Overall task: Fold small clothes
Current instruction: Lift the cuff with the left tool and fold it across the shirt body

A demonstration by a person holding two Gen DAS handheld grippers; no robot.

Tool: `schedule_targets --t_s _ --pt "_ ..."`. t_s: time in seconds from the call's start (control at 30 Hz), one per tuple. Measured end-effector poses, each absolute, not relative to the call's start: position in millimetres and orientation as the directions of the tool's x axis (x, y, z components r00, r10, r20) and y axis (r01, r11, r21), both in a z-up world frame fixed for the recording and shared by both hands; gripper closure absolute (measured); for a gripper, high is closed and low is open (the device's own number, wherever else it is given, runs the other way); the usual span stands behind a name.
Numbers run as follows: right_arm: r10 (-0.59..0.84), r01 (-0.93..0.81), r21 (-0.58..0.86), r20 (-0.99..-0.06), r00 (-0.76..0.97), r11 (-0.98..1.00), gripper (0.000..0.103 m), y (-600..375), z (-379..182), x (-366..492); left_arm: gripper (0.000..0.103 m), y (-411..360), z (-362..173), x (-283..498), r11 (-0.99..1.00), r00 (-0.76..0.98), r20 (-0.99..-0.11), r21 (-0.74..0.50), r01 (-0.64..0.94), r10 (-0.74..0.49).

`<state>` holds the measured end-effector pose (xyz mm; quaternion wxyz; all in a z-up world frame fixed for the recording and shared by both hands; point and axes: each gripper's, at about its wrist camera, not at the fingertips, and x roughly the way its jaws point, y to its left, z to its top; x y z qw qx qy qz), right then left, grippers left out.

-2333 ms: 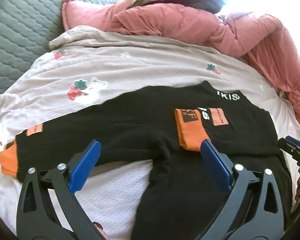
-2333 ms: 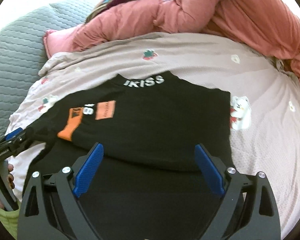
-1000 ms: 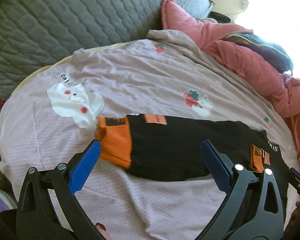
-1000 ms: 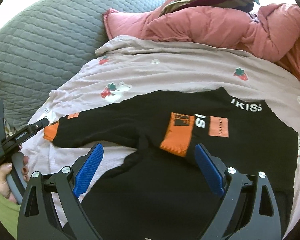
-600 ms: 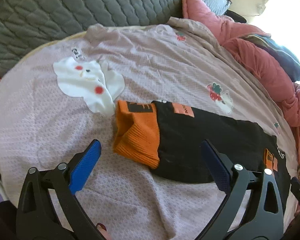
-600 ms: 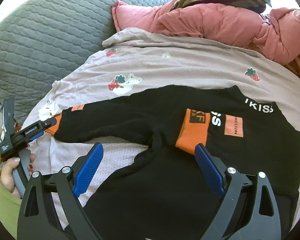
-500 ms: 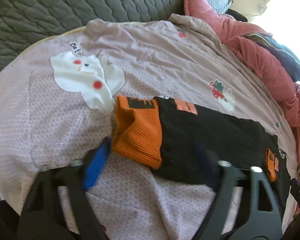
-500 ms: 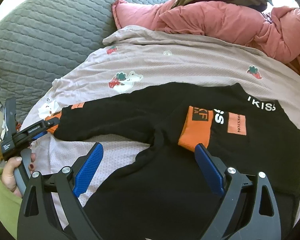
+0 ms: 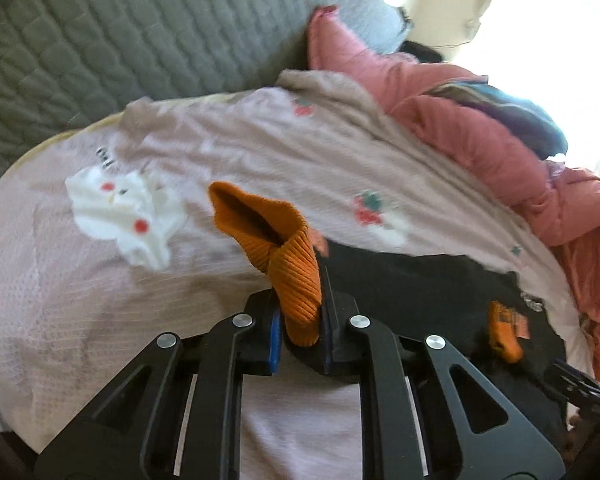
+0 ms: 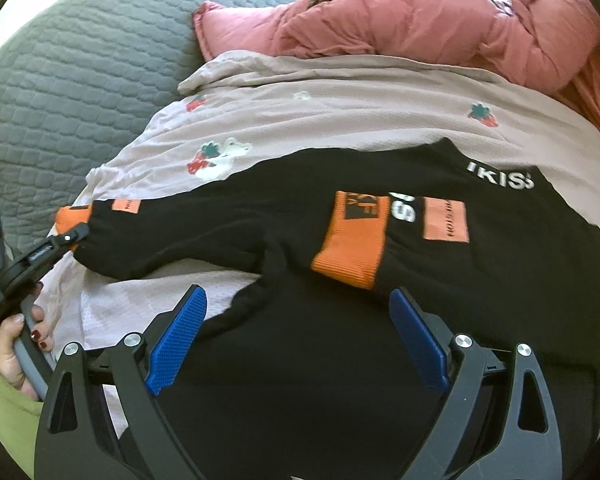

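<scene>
The black top (image 10: 480, 280) is cut off by the lower edge in the right wrist view; the left wrist view is blurred, so its white lettering (image 9: 534, 303) is unreadable.

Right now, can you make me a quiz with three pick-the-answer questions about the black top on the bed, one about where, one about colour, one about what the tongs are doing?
1. Where does the black top lie?
A. on the pink bedsheet
B. on the grey quilt
C. on the red blanket

2. What colour is the cuff in the left tongs?
A. white
B. orange
C. blue

3. How are the right tongs?
A. shut on the collar
B. shut on a sock
C. open, holding nothing

Answers:
1. A, the top is spread over the sheet with the strawberry prints.
2. B, ribbed orange cloth sticks up between the closed blue pads.
3. C, their blue pads stand wide apart above the top's black cloth.
</scene>
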<state>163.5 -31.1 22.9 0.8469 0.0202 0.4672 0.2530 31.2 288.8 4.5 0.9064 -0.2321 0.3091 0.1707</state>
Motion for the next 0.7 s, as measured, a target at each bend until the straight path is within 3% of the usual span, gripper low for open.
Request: schedule_targets --t_s 0.33,0.7 --pt "0.434 -0.309 0.315 -0.753 0.495 0.897 0.011 -95.7 28.0 163.2 0.096 220.4 43.0 50.1 0.887 0.814 -0.578 -0.346 -0.305 0.055" --pt "0.416 -0.215 0.358 -0.731 0.54 0.909 0.011 -165.0 27.2 160.6 0.096 126.7 62.5 88.0 0.943 0.807 -0.584 -0.309 -0.125 -0.084"
